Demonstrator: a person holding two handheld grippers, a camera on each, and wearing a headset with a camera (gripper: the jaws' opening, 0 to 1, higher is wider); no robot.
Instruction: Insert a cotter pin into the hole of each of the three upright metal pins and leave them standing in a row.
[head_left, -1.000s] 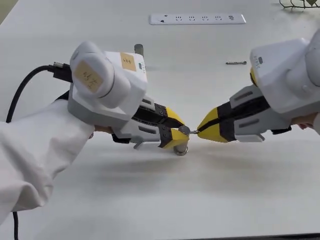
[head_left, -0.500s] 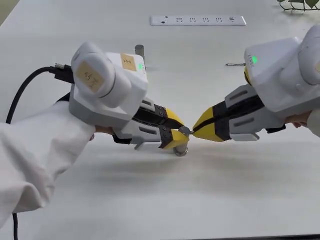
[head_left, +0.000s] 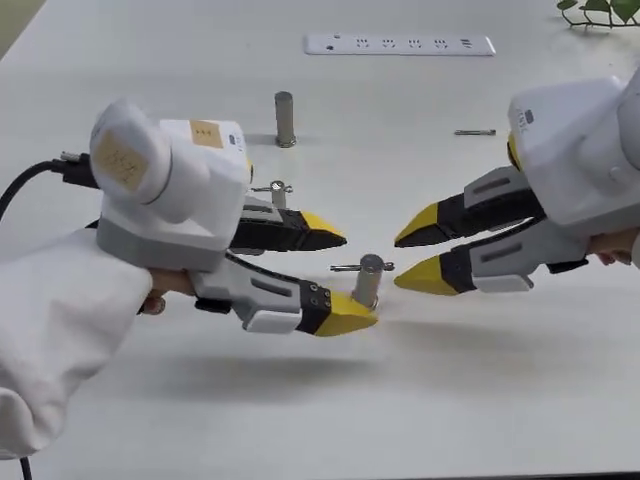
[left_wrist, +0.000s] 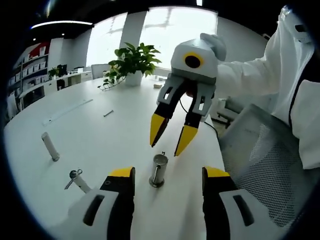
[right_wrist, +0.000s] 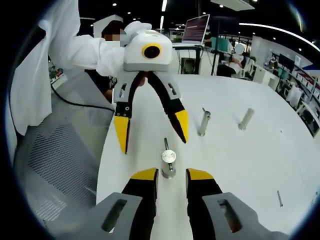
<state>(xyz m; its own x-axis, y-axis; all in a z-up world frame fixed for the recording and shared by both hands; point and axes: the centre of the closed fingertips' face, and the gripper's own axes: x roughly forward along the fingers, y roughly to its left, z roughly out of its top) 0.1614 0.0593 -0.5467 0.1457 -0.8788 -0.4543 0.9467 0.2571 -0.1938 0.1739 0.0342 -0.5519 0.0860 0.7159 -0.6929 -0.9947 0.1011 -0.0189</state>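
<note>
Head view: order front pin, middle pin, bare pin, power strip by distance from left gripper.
1. front pin, at the open tips of the left gripper.
2. middle pin, just beyond its far jaw.
3. bare pin, farther back.
4. power strip, far end of table.

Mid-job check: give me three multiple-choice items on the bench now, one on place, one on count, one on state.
1. The left gripper and right gripper are: A both open; B both shut; C shut on pins.
2. The loose cotter pin lies: A between the grippers; B on the table beyond the right gripper; C in a jaw.
3. Upright metal pins holding a cotter pin: A one; B two; C three.
A, jaws spread; B, it lies on bare table; B, the far pin is bare.
</note>
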